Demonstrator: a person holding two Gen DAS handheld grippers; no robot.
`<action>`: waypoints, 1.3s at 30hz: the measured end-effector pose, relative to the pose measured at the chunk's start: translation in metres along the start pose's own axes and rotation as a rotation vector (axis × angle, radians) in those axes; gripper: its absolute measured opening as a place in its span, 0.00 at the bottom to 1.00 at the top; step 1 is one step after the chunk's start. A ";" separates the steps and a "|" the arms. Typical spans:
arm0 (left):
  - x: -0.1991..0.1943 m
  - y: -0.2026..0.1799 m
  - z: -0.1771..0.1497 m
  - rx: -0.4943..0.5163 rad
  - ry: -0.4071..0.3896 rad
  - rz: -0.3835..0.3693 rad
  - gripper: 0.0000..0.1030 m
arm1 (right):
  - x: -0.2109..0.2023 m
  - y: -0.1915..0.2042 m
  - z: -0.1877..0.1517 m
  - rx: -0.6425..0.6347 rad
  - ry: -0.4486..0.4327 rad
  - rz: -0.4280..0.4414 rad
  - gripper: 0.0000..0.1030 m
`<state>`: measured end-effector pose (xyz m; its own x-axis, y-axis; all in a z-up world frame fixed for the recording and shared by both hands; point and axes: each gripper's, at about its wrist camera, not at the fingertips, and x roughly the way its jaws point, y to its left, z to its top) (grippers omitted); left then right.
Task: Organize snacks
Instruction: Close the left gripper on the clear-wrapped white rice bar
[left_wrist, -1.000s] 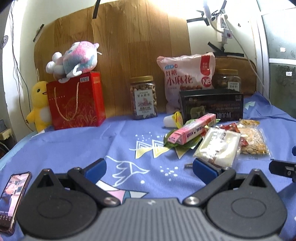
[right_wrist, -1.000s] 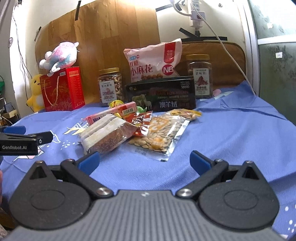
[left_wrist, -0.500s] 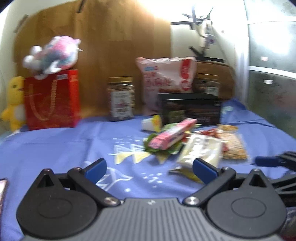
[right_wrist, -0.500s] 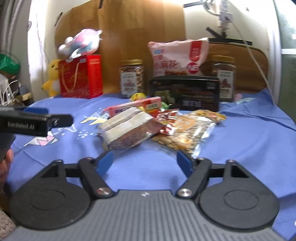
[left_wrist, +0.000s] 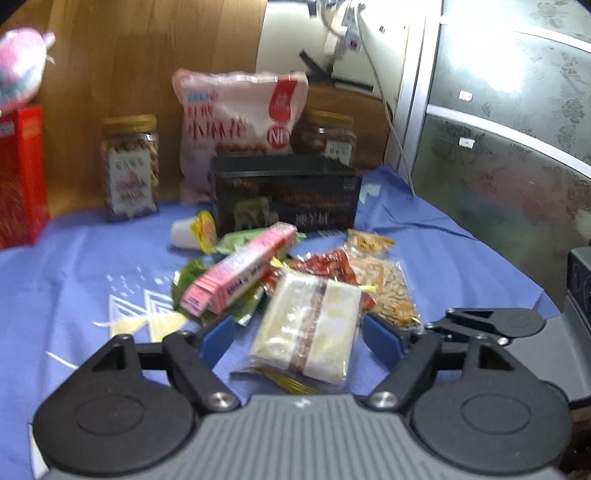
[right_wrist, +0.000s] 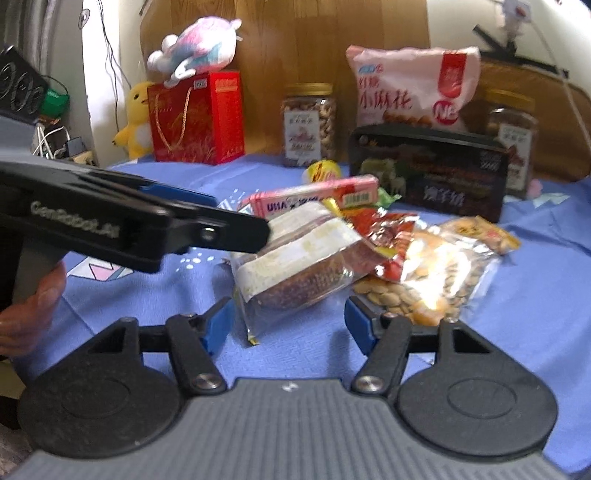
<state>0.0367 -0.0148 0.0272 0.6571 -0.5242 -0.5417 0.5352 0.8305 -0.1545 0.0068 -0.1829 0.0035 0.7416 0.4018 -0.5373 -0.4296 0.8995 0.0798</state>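
A pile of snacks lies on the blue cloth. A clear packet of white and brown cake (left_wrist: 312, 326) (right_wrist: 299, 264) is nearest. My left gripper (left_wrist: 301, 338) is open with its blue pads either side of the packet's near end, not closed on it. My right gripper (right_wrist: 290, 325) is open just short of the same packet. A pink UHA box (left_wrist: 240, 275) (right_wrist: 314, 195), a red wrapper (left_wrist: 325, 266) (right_wrist: 384, 232) and a bag of seeds (left_wrist: 384, 291) (right_wrist: 436, 280) lie around it. The left gripper's body (right_wrist: 147, 227) crosses the right wrist view from the left.
A black box (left_wrist: 286, 197) (right_wrist: 428, 179) stands behind the pile, with a pink and white snack bag (left_wrist: 240, 125) (right_wrist: 410, 88) and two nut jars (left_wrist: 131, 168) (right_wrist: 308, 123) at the back. A red gift bag (right_wrist: 197, 116) holds a plush toy (right_wrist: 195, 50). A small white cup (left_wrist: 192, 232) lies on its side.
Both grippers have moved forward toward the snack pile and now sit close to the cake packet. The left gripper swung right. Both jaws stayed open.
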 end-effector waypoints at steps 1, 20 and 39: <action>0.004 0.001 0.000 -0.007 0.012 -0.001 0.76 | 0.003 0.000 0.000 -0.001 0.011 0.002 0.67; 0.019 -0.012 0.002 -0.166 0.094 -0.163 0.63 | -0.019 -0.015 0.003 0.023 -0.073 -0.016 0.57; -0.014 0.027 -0.011 -0.263 0.053 -0.257 0.75 | -0.018 0.034 0.020 -0.198 -0.113 -0.026 0.57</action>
<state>0.0363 0.0172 0.0216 0.4869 -0.7173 -0.4984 0.5198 0.6965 -0.4947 -0.0108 -0.1561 0.0326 0.8018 0.4056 -0.4389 -0.4942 0.8629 -0.1054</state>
